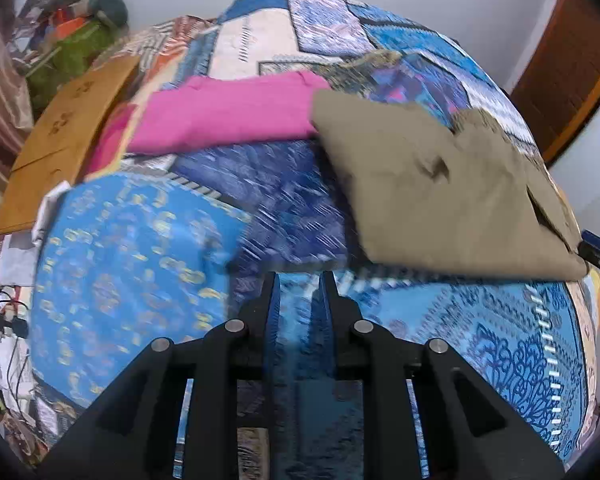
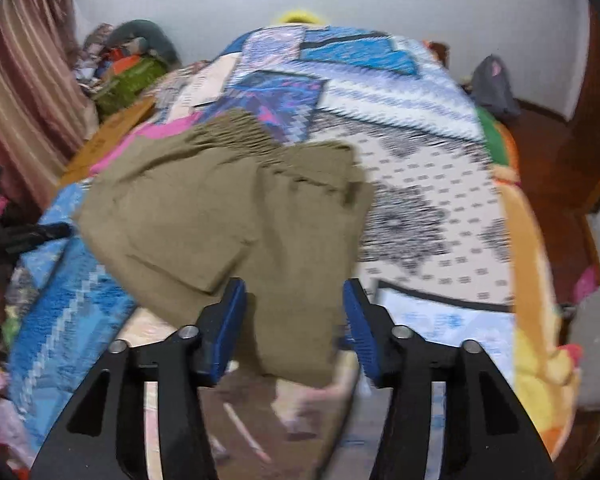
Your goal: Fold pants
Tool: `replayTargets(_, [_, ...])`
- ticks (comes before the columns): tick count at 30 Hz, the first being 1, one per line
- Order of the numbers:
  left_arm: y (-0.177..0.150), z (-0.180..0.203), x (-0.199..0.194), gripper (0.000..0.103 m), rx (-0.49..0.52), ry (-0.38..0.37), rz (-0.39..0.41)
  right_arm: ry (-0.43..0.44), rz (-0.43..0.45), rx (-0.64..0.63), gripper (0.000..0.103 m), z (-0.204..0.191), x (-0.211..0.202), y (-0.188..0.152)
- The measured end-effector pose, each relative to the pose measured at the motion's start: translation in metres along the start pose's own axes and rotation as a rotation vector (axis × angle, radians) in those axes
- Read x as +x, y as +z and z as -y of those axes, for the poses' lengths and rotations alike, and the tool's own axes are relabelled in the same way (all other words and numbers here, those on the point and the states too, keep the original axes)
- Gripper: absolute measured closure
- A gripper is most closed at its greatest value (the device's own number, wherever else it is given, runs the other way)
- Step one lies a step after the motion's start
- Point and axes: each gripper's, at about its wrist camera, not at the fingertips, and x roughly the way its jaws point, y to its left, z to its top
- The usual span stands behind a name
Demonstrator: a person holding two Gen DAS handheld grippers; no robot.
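Observation:
The olive-brown pants (image 1: pixel 440 196) lie folded on the patterned blue bedspread (image 1: pixel 140 260), right of centre in the left wrist view. In the right wrist view the pants (image 2: pixel 204 224) fill the middle, with the gathered waistband at the far end. My left gripper (image 1: pixel 299 280) hangs above the bedspread, left of the pants' near edge, with its jaws nearly together and nothing between them. My right gripper (image 2: pixel 295 300) is open, and the near end of the pants lies between and below its blue pads (image 2: pixel 358 326). The right gripper's tip also shows in the left wrist view (image 1: pixel 598 250).
A folded pink garment (image 1: pixel 228 114) lies behind the pants. A brown cardboard sheet (image 1: pixel 60 136) lies at the bed's left edge. Piled clothes and a green bag (image 2: pixel 130 76) sit far left by a striped curtain (image 2: pixel 20 88). A grey bag (image 2: pixel 492 86) stands on the floor at right.

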Motion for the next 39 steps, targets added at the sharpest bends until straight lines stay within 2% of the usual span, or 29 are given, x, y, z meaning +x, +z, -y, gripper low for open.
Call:
replayTargets(2, [0.008,-0.004,-0.005,0.079,-0.015,-0.01,0.021,-0.037,0.008,0.008,0.045,0.009,-0.001,0.005])
replayTargets(4, [0.019,-0.005,-0.008,0.064,-0.027,-0.028,0.048,-0.045,0.012,0.036,0.045,0.018,0.0,0.011])
replayTargets(8, [0.041,0.008,-0.007,0.06,0.02,-0.078,0.076,-0.007,0.038,0.095,0.045,0.026,0.005,0.021])
replayTargets(12, [0.055,0.022,0.009,0.05,0.07,-0.103,0.066,0.035,-0.003,0.101,0.045,0.023,0.027,0.028])
replayTargets(16, [0.06,0.029,0.039,0.05,0.092,-0.134,0.002,0.067,-0.057,0.092,0.043,0.022,0.055,0.028])
replayTargets(19, [0.058,0.032,0.058,0.05,0.12,-0.171,-0.047,0.095,-0.098,0.052,0.035,0.024,0.068,0.03])
replayTargets(21, [0.058,0.028,0.064,0.05,0.106,-0.206,-0.051,0.12,-0.119,0.066,0.027,0.031,0.073,0.033])
replayTargets(22, [0.059,0.026,0.066,0.05,0.094,-0.224,-0.055,0.147,-0.135,0.085,0.027,0.036,0.077,0.033])
replayTargets(24, [0.062,0.025,0.069,0.05,0.08,-0.244,-0.062,0.186,-0.151,0.108,0.026,0.042,0.083,0.033])
replayTargets(28, [0.065,0.031,0.075,0.05,0.078,-0.271,-0.06,0.189,-0.144,0.096,0.026,0.038,0.088,0.037])
replayTargets(29, [0.066,0.034,0.076,0.05,0.083,-0.27,-0.058,0.192,-0.143,0.097,0.027,0.038,0.089,0.038])
replayTargets(31, [0.069,0.038,0.078,0.05,0.088,-0.266,-0.056,0.217,-0.142,0.094,0.038,0.035,0.09,0.041])
replayTargets(32, [0.07,0.039,0.079,0.05,0.087,-0.261,-0.055,0.225,-0.143,0.093,0.046,0.035,0.091,0.042])
replayTargets(35, [0.073,0.041,0.079,0.06,0.091,-0.257,-0.05,0.227,-0.147,0.079,0.052,0.031,0.091,0.045])
replayTargets(37, [0.074,0.043,0.079,0.077,0.092,-0.236,-0.041,0.235,-0.144,0.086,0.058,0.033,0.091,0.046])
replayTargets(39, [0.075,0.045,0.075,0.088,0.103,-0.222,-0.029,0.228,-0.129,0.086,0.069,0.033,0.09,0.047])
